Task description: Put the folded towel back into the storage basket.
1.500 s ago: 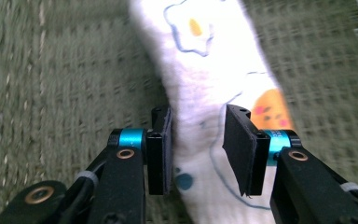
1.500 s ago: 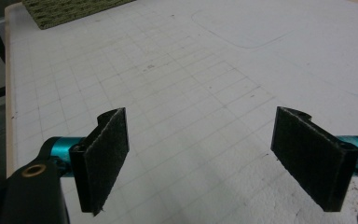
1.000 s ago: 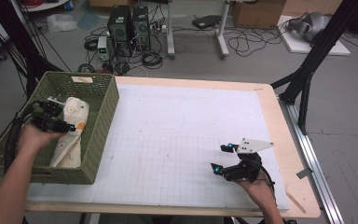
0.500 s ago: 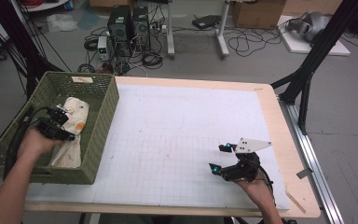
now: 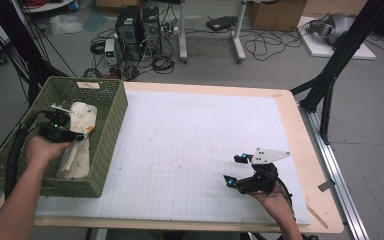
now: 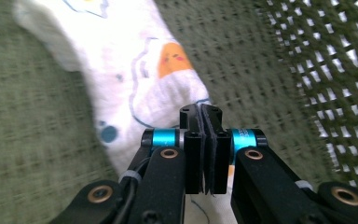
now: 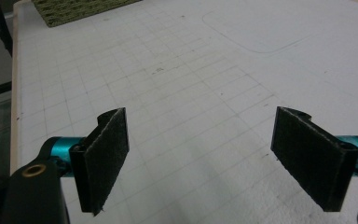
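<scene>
Left fingers (image 6: 204, 140) pinched together — on cloth (image 6: 135, 70).

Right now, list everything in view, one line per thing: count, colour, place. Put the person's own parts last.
Basket: one, green woven, on the table's left edge.
Printed cloth: one, white with small coloured figures, lying in the basket.
Grid mat: one, white, covering most of the table.
Table: one, pale wood, centre.
Computer towers: two, black, on the floor beyond the table.
Cardboard box: one, brown, floor at the back.
Cables: several, black, loose on the floor.
Left gripper: one, black with blue parts, in the basket, shut on a fold of the printed cloth.
Right gripper: one, black, open above the grid mat near the table's right front.
</scene>
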A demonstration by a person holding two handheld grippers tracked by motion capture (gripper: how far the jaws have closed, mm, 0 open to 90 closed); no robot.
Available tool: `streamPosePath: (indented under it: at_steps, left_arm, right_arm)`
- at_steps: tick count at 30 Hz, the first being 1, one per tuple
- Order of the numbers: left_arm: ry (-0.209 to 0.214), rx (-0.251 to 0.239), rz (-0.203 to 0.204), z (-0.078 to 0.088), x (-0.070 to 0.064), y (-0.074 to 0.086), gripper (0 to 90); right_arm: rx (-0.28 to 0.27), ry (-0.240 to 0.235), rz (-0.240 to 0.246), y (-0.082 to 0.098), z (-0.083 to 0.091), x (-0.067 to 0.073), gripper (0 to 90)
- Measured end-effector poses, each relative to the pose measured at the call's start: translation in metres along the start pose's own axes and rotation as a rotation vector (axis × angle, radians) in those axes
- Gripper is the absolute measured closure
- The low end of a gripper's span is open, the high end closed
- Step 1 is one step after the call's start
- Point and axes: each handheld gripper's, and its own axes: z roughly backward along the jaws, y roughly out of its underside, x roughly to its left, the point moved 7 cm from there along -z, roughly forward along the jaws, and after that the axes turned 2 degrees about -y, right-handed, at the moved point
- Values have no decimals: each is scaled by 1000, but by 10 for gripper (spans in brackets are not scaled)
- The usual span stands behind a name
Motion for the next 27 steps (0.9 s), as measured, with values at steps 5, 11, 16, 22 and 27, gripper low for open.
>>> streamPosePath:
  at_steps: [5, 11, 16, 22, 27]
  left_arm:
    - [6, 106, -43, -11, -3, 13, 639]
    - [5, 114, 3, -16, -7, 14, 524]
    - [-70, 147, -70, -21, -6, 18, 620]
    - [-126, 194, -260, -15, -3, 21, 838]
    - [-213, 225, -397, -6, 9, 27, 847]
  right_arm:
    - [-3, -5, 5, -1, -1, 1, 183]
    - [-6, -6, 6, -2, -2, 1, 183]
    - [-8, -7, 6, -3, -2, 1, 183]
    - [-15, -6, 6, -4, 0, 1, 183]
    - [-18, -7, 4, -4, 0, 1, 183]
